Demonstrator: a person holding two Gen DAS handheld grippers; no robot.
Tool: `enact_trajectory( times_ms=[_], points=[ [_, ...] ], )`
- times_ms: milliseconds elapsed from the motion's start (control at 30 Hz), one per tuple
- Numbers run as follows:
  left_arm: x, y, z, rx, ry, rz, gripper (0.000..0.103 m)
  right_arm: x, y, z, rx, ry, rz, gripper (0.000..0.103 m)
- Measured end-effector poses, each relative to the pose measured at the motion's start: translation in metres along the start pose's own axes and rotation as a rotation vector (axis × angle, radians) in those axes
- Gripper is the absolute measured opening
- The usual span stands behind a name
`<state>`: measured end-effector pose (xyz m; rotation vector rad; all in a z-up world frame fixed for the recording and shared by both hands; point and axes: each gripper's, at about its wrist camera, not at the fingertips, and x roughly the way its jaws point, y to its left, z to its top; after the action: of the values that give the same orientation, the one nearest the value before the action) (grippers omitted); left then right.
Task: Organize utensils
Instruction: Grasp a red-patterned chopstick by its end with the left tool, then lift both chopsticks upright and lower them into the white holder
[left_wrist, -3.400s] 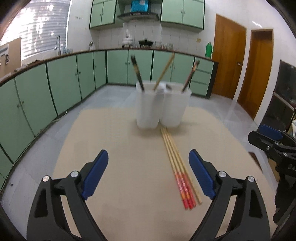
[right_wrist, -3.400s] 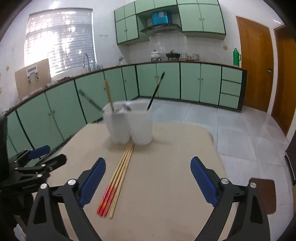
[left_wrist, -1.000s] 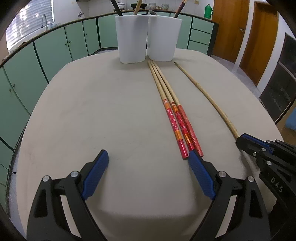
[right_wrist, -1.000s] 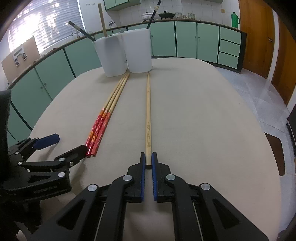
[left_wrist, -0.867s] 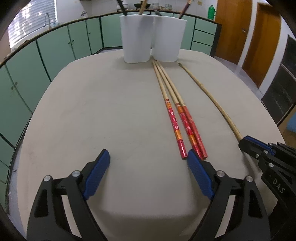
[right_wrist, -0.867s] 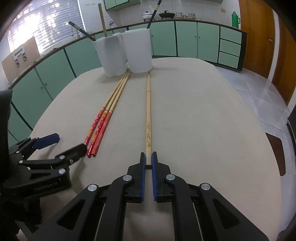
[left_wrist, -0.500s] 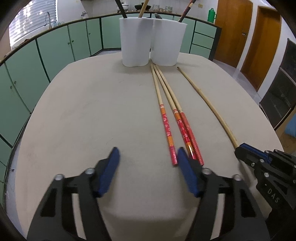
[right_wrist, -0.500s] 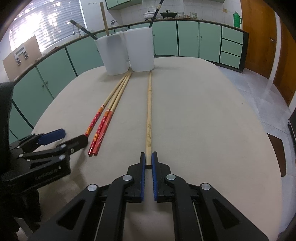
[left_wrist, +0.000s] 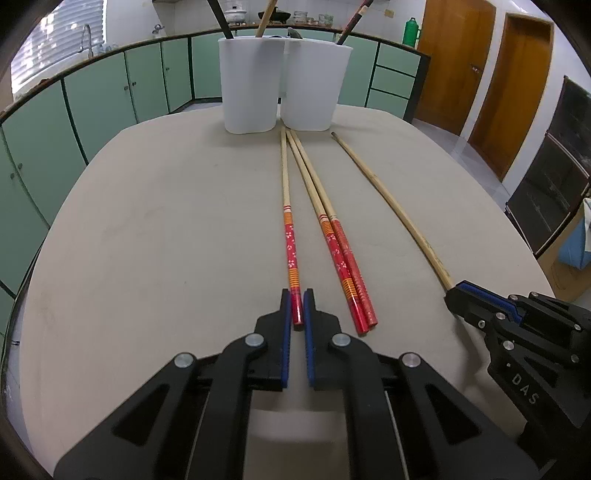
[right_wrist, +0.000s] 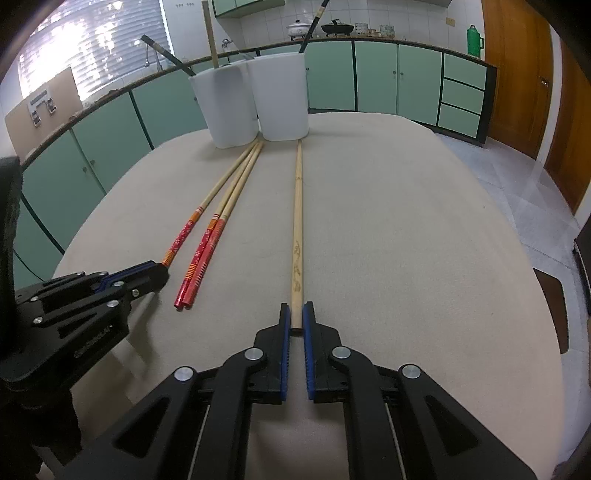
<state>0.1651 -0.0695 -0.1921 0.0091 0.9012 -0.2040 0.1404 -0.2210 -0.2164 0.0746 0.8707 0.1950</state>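
Under green cabinets (left_wrist: 99, 96), beige table (left_wrist: 166, 240), tiled floor (right_wrist: 517, 166)

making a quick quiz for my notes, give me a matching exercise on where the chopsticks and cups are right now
Things:
1. lone red chopstick
2. plain chopstick
3. red pair
4. cups

States:
a. loose on the table, side by side
b. in the right claw
c. upright at the far edge, holding utensils
d. in the left claw

Pairs: 1-d, 2-b, 3-a, 4-c
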Motion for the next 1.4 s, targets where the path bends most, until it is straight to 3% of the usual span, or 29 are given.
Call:
enact_trajectory(
  times_ms=[267,633,1067,1400],
  points=[
    [-0.011,0.003,0.000,0.009,-0.017,0.014,0.005,-0.007,-0.005,0.001,0.030,-0.027,0.020,0.007],
    [-0.057,0.009,0.015,0.035,-0.121,0.030,0.005,-0.040,-0.005,0.020,0.002,-0.125,0.001,0.007],
    [-0.132,0.011,0.073,0.060,-0.335,0.001,0.005,-0.104,-0.007,0.083,-0.048,-0.297,0.029,0.007],
    [-0.149,0.018,0.118,0.065,-0.383,-0.060,0.005,-0.124,0.003,0.141,-0.131,-0.332,0.049,0.007]
  ],
)
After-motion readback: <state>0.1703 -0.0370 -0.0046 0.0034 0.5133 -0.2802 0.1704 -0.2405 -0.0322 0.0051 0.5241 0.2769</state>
